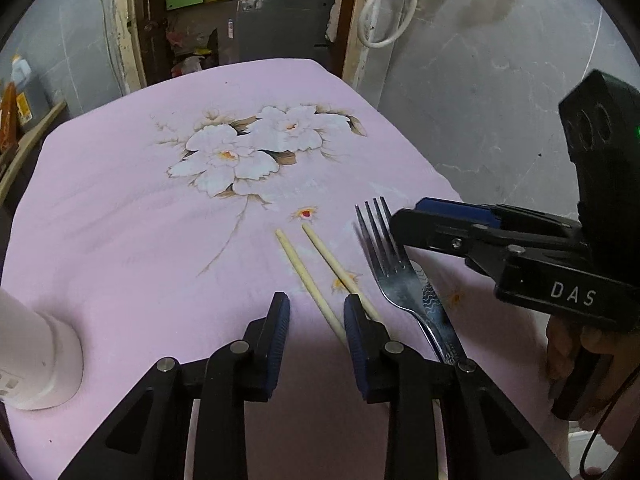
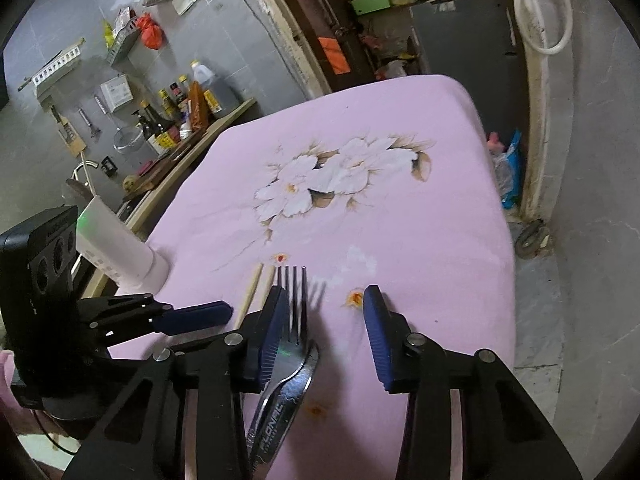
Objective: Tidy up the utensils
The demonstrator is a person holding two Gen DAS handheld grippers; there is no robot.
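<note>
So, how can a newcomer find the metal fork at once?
Start from the white flower print on the pink tablecloth, then come toward the near edge. The shiny silver metal fork lies right of two pale wooden chopsticks. Only it has four tines and a patterned handle.

Pink tablecloth (image 1: 120, 208) printed with white flowers (image 1: 240, 156) and tan leaves near its middle. Pale cream chopsticks (image 1: 308, 276). Silver fork (image 1: 396, 276). White cylinder (image 1: 36, 360) at left edge. Black grippers, blue pads (image 1: 280, 328).
</note>
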